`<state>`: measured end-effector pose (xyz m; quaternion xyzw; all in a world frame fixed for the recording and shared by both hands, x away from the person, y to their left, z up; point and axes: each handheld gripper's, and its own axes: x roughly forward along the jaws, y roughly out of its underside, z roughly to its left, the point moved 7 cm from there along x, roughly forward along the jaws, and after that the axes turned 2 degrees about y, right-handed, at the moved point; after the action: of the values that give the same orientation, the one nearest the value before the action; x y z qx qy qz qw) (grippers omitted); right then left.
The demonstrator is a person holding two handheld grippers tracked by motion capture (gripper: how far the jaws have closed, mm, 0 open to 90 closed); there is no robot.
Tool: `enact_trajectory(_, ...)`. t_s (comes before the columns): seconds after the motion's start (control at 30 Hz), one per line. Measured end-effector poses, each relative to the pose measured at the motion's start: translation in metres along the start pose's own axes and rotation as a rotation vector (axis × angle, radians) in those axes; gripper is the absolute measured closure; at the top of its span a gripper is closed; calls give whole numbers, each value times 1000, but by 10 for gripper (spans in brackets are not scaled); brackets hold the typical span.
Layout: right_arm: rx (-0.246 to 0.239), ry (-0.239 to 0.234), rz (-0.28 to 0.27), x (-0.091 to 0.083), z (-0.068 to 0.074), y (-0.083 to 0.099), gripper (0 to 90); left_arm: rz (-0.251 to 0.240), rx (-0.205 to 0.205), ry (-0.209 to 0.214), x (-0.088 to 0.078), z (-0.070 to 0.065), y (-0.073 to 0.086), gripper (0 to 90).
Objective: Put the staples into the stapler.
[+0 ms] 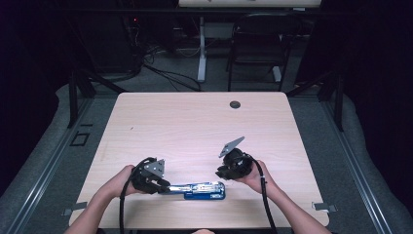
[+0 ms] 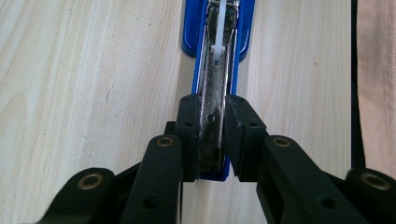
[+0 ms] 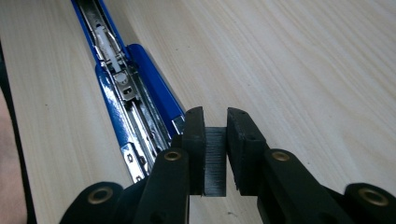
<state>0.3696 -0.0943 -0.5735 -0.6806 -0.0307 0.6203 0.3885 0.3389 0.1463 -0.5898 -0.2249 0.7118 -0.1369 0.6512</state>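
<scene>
Near the surface's point(image 1: 195, 122) front edge we clamp the open stapler's point(image 1: 204, 190) magazine with left jaws; the staple strip point(image 3: 215, 161) pinched in right jaws could crumble or miss.

Left tool point(image 1: 163, 186) — seemingly on stapler point(image 1: 202, 190)
</scene>
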Motion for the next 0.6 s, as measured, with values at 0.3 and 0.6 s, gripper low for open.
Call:
enact_trajectory(0.3,-74,-58,7,6,19,-8,783,6,11,-6,-1,0,0,765)
enact_trajectory(0.6,-140,-95,26,12,28,-8,783,5,11,-7,-1,0,0,765)
